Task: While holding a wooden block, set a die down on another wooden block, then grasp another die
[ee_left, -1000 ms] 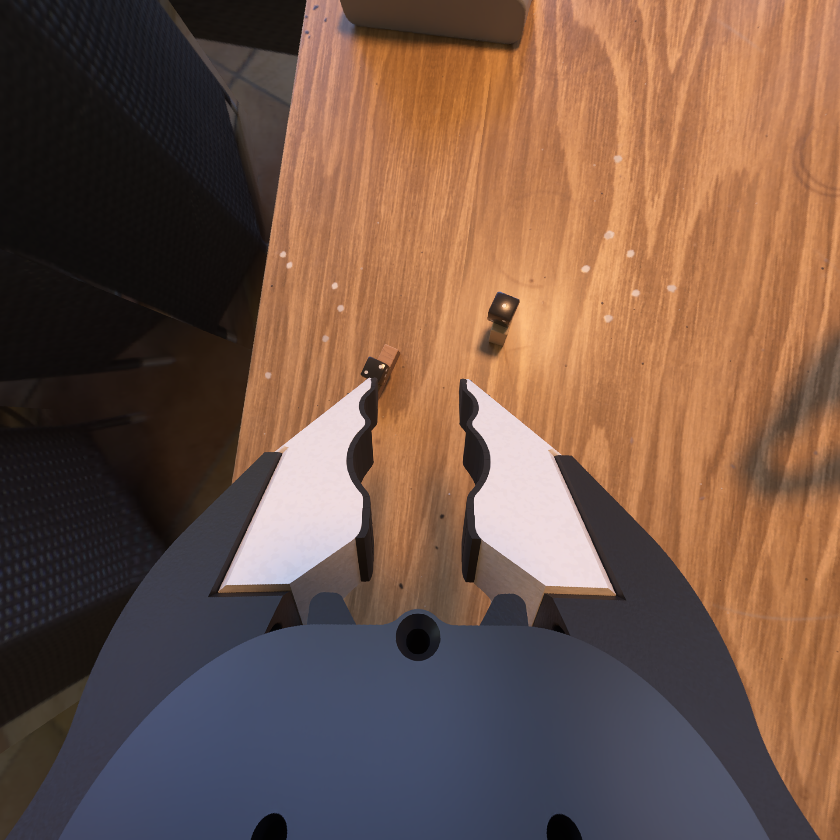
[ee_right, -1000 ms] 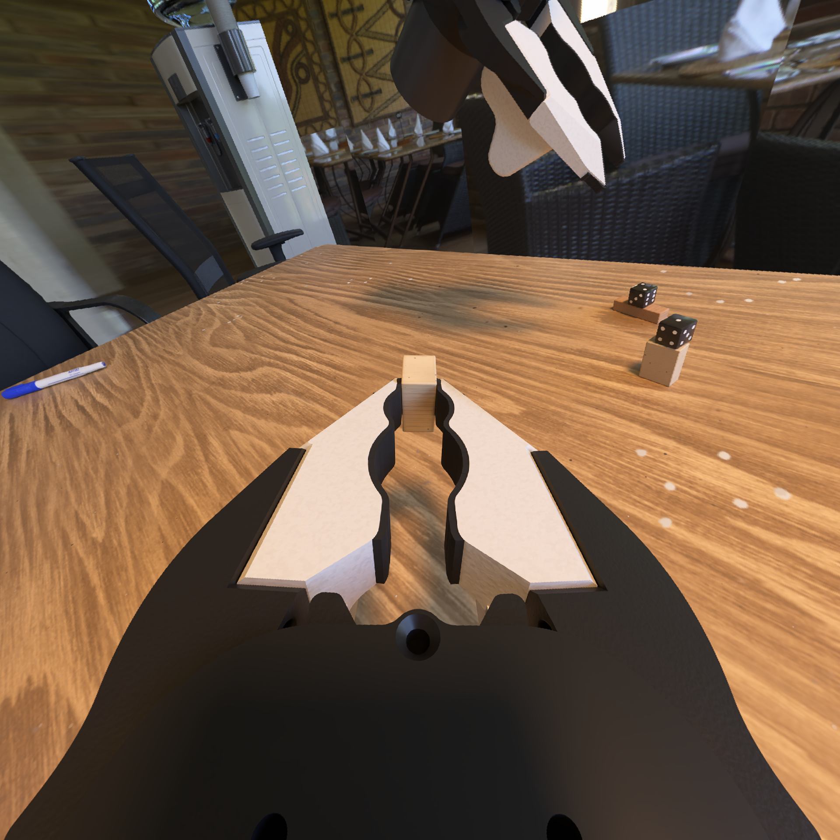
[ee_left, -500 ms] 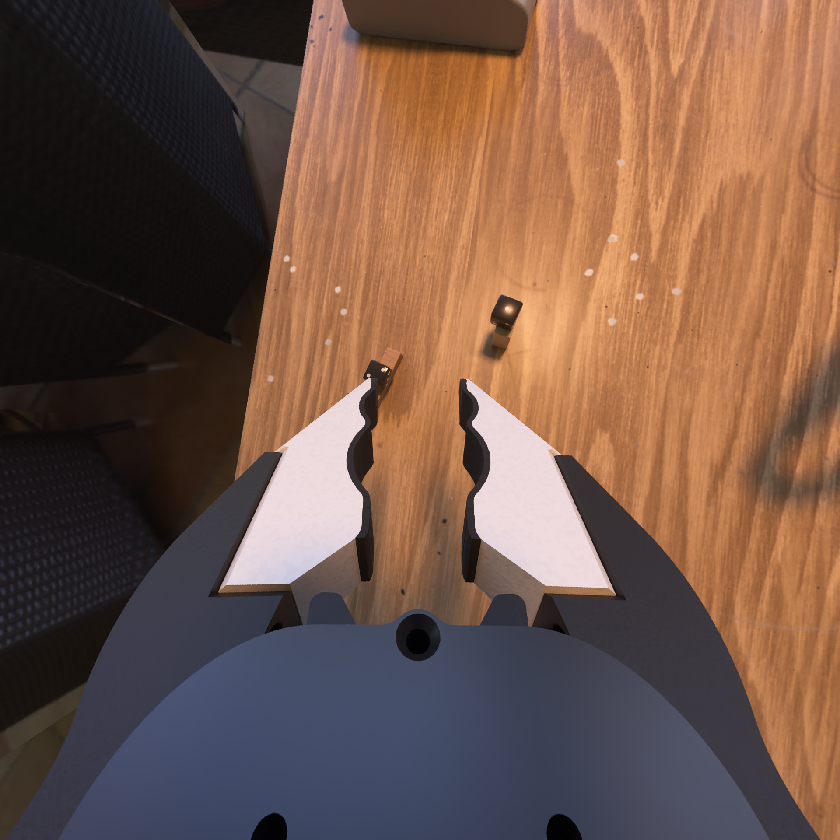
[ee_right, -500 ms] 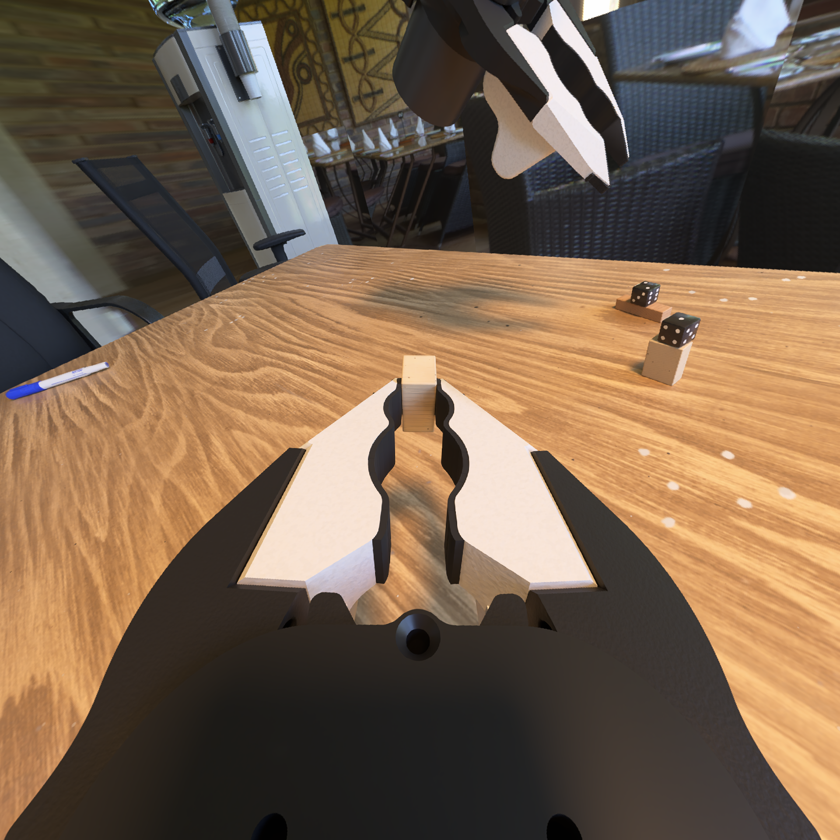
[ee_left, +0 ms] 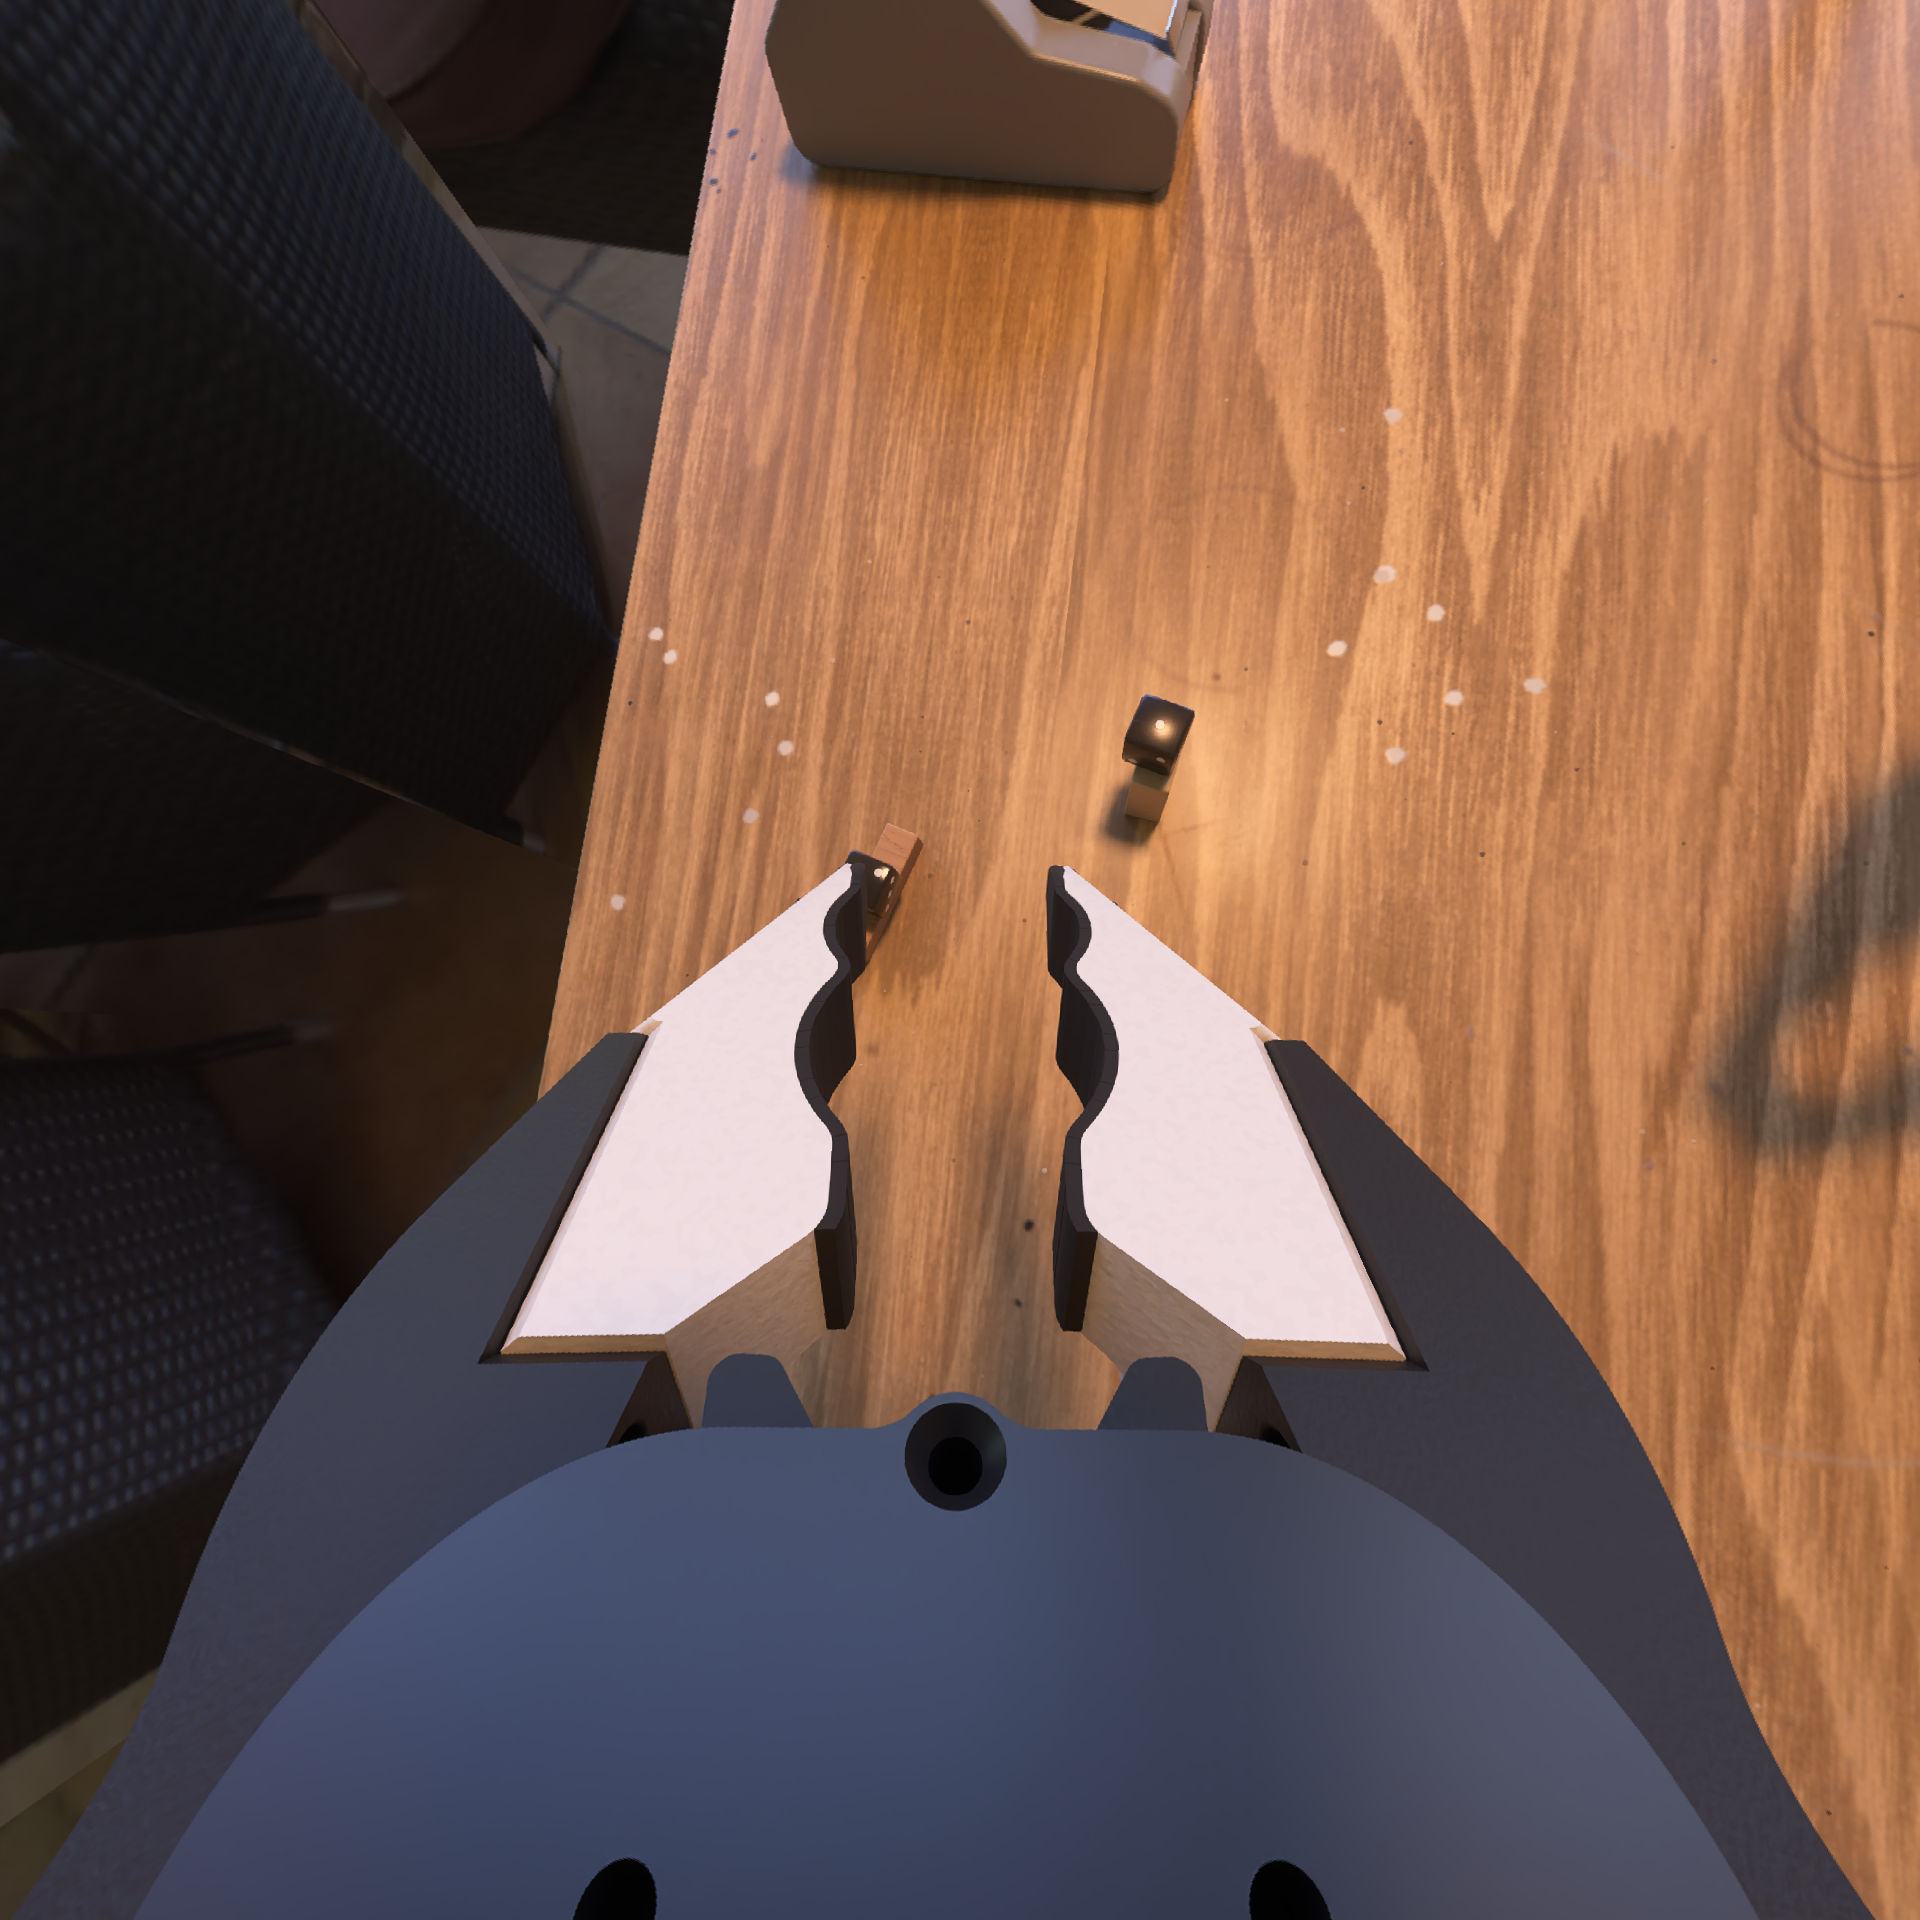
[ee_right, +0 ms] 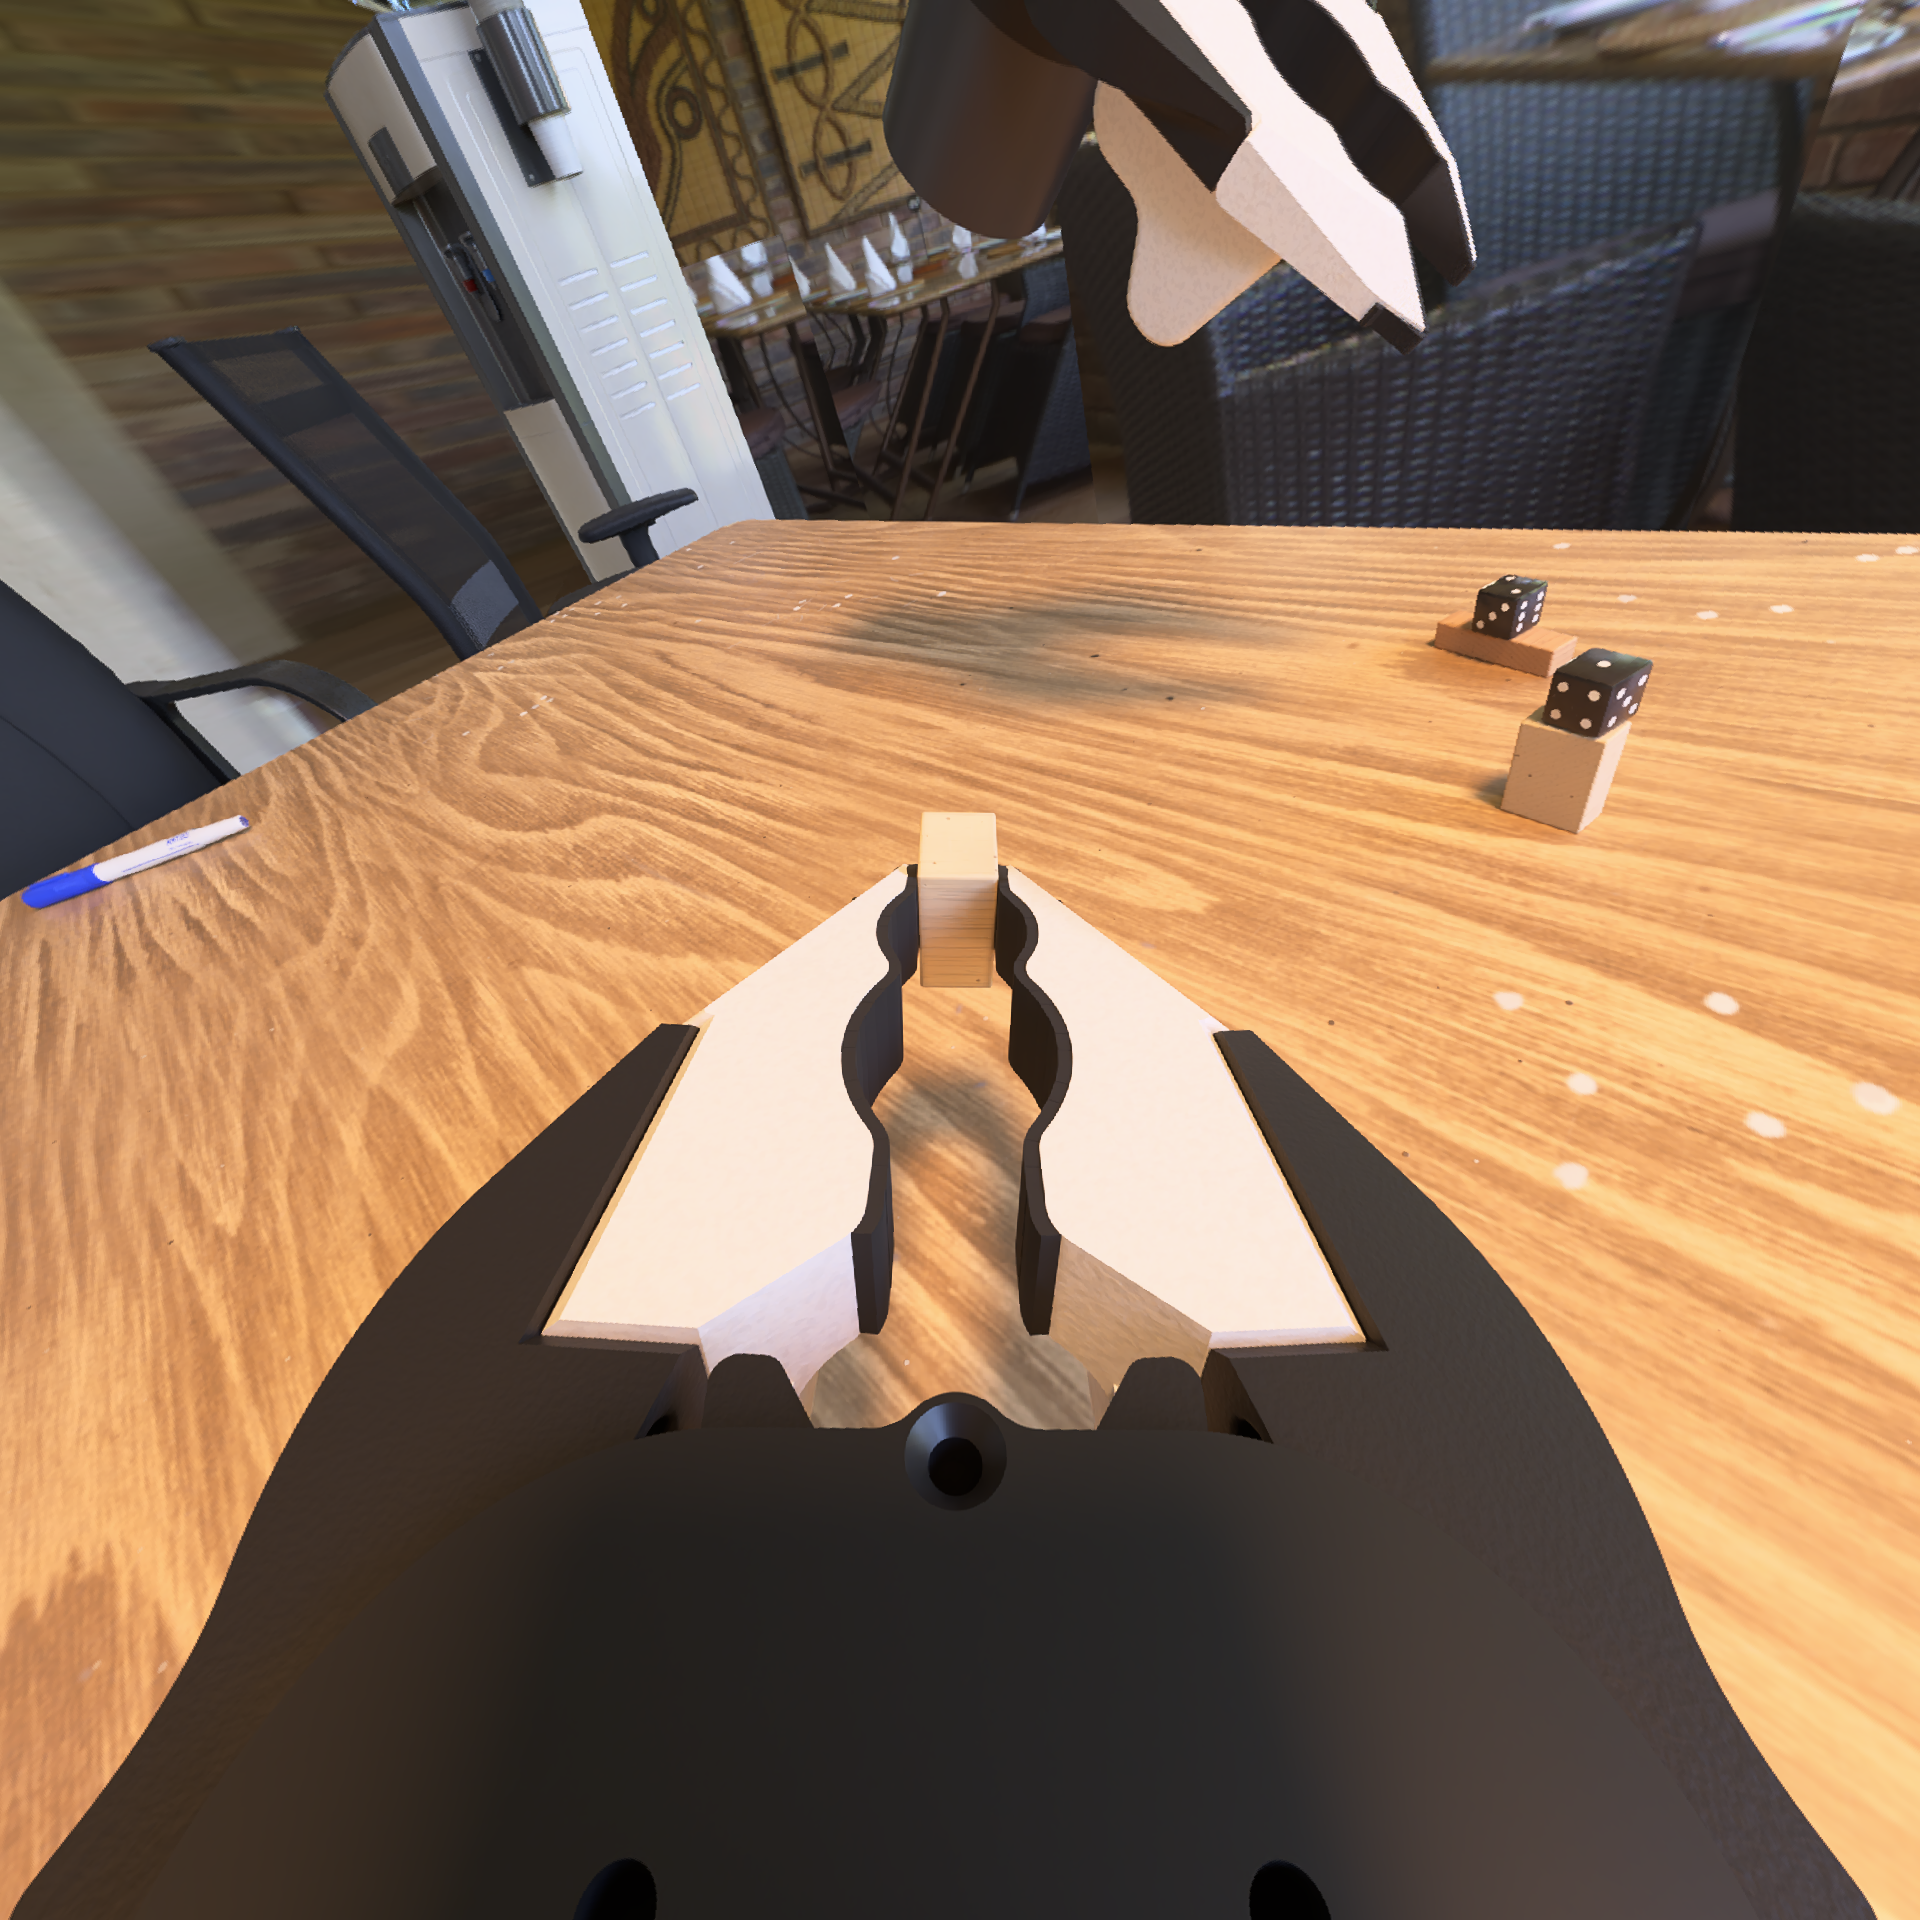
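- High over the wooden table (ee_left: 1455, 1039), left gripper (ee_left: 954, 883) gapes wide, empty.
- Right gripper (ee_right: 956, 883) pinches pale upright wooden block (ee_right: 957, 899).
- Far right: black white-pipped die (ee_right: 1595, 693) atop pale wooden cube (ee_right: 1558, 774); second black die (ee_right: 1509, 607) on flat brown wooden block (ee_right: 1507, 646), half hidden behind left fingertip (ee_left: 847, 904).

black white-dotted dice (ee_right: 1595, 693), pale block (ee_right: 956, 902)

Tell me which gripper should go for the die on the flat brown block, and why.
Left. The left gripper is open, empty and high above the die on the flat brown block, which shows beside its fingertip. The right gripper is shut on a pale wooden block.
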`<state>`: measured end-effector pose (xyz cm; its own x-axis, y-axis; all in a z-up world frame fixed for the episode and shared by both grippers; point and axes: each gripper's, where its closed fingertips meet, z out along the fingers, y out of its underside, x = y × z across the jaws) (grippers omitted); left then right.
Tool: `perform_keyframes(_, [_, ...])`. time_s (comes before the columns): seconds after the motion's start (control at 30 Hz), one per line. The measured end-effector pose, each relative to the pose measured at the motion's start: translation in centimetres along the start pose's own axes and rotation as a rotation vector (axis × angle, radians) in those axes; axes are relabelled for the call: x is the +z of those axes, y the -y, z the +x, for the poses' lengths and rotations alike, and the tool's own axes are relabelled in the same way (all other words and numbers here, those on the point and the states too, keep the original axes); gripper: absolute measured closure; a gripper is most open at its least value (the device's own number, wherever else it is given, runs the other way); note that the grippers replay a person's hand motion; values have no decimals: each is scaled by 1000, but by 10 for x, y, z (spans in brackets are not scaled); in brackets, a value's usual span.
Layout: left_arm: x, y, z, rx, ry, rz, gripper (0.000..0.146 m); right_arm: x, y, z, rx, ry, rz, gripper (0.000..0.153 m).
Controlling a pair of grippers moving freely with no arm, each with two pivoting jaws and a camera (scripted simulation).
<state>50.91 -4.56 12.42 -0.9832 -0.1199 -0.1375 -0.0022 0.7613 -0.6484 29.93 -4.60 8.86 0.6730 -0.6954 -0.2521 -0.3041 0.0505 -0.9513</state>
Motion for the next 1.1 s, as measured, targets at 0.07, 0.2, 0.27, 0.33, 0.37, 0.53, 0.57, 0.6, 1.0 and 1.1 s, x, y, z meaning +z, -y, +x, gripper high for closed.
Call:
perform_keyframes(0.07, [1, -1, -1, -3, -2, 0, 112, 0, 0, 1, 9, 3, -1, 140])
perform_keyframes(0.2, [3, -3, -3, -7, -1, 2, 112, 1, -1, 1, 19, 5, -4, 140])
perform_keyframes(0.27, [3, -2, -4, -9, 2, 6, 112, 1, -1, 1, 19, 6, -4, 140])
perform_keyframes(0.33, [3, -2, -4, -10, 3, 9, 112, 1, -1, 1, 17, 7, -3, 140])
perform_keyframes(0.37, [2, -1, -4, -10, 4, 11, 112, 1, -1, 1, 17, 7, -3, 140])
perform_keyframes(0.53, [1, 0, -2, -3, 5, 13, 112, 1, -1, 0, 18, 9, -4, 140])
perform_keyframes(0.57, [1, 0, -2, -3, 6, 15, 112, 1, -1, 0, 19, 9, -4, 140])
perform_keyframes(0.6, [1, 1, -2, -4, 7, 18, 112, 1, -1, 0, 20, 9, -4, 140])
perform_keyframes(1.0, [0, 0, -4, -11, 20, 29, 112, 1, -1, 0, 15, 10, -9, 140])
perform_keyframes(1.1, [0, -1, -4, -7, 20, 27, 112, 1, -1, 0, 16, 10, -10, 140])
